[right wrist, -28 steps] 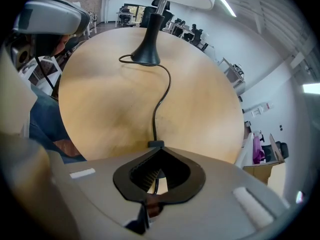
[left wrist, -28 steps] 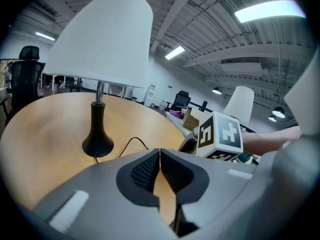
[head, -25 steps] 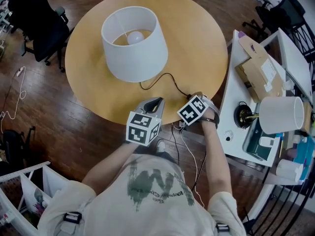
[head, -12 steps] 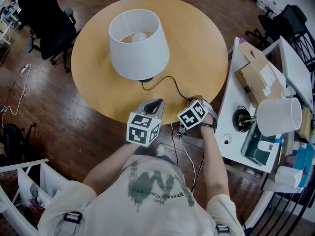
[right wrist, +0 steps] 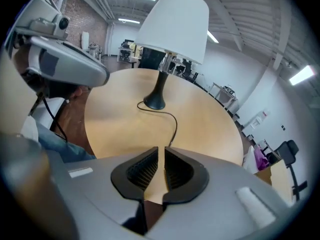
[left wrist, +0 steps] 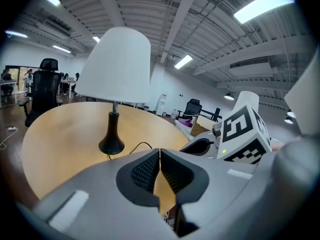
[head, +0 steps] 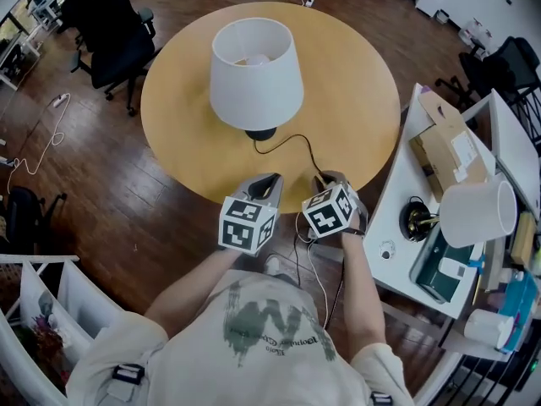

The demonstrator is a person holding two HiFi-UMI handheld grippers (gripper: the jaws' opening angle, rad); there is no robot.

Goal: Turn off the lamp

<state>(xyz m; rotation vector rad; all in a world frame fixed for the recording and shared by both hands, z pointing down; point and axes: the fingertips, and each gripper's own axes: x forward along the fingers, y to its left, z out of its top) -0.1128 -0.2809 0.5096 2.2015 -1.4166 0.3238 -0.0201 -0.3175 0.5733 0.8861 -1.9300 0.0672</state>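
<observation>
The lamp (head: 256,74), with a white shade and a black base, stands on the round wooden table (head: 355,91). I cannot tell whether its bulb is lit. Its black cord (head: 296,142) runs from the base to the near edge and drops to the floor. My right gripper (head: 324,178) hovers over the cord's near end. Its jaws have just been opening and stand slightly apart with nothing between them (right wrist: 161,166). The cord (right wrist: 175,123) passes out of sight behind them. My left gripper (head: 270,178) is beside it at the table edge, shut and empty (left wrist: 160,156), pointing at the lamp (left wrist: 117,66).
A black office chair (head: 114,32) stands at the table's back left. To the right, a white side table (head: 397,218) carries a cardboard box (head: 448,150) and a second lamp's white shade (head: 473,214). A white rack (head: 51,311) stands at the lower left, with a loose cable (head: 34,150) on the floor.
My right gripper has lifted off the cord at the table's near edge. The left gripper has shifted only slightly. The view has swung, so the lamp sits further right in the picture.
</observation>
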